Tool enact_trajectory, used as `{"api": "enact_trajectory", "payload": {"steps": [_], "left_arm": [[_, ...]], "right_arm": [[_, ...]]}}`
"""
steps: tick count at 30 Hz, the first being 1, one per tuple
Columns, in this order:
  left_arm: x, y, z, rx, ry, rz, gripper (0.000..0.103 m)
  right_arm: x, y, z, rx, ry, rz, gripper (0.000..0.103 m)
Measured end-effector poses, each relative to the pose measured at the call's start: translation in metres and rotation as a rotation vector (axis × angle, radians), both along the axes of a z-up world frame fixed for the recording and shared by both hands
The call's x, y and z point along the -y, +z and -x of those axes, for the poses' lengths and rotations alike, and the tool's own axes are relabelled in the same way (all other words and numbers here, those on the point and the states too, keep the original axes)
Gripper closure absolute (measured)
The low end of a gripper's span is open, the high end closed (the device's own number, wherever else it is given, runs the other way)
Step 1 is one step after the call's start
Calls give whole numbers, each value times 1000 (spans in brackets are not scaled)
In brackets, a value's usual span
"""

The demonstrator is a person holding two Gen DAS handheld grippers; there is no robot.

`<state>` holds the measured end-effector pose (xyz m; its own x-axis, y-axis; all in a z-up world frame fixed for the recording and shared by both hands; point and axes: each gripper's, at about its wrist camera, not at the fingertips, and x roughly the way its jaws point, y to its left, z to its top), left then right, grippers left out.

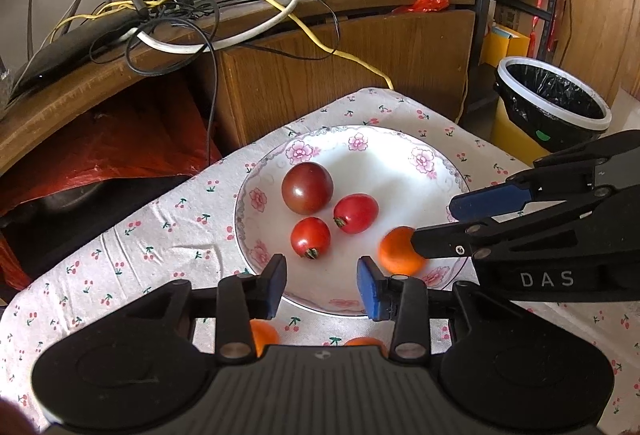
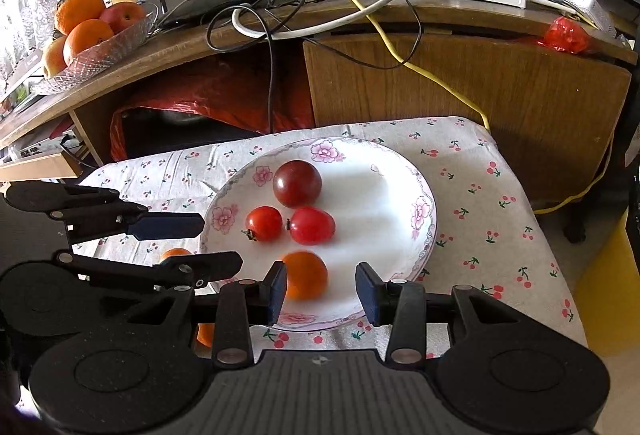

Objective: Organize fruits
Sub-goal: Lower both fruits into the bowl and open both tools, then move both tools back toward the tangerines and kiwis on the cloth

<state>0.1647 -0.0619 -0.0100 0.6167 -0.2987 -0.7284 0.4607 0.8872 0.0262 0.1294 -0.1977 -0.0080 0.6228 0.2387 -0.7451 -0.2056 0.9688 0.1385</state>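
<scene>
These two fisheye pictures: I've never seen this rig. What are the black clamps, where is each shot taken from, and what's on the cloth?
Each black clamp is a hand-held two-finger tool with a camera looking along its fingers. One picture is from the left tool, the other from the right tool; each also sees the other. Both are open and hold nothing. On the cherry-print cloth sits a flowered plate with a dark tomato, two red tomatoes and a blurred orange fruit between the right tool's fingers. More orange fruit lies on the cloth beside the plate.
</scene>
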Motion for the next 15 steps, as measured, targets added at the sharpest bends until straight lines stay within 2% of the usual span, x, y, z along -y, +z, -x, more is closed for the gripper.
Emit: {"api": "enact_trajectory", "payload": {"steps": [15], "left_arm": [[-16, 13, 31, 2, -37, -17, 55]], "right_arm": [[-16, 6, 18, -17, 79, -14, 67]]}}
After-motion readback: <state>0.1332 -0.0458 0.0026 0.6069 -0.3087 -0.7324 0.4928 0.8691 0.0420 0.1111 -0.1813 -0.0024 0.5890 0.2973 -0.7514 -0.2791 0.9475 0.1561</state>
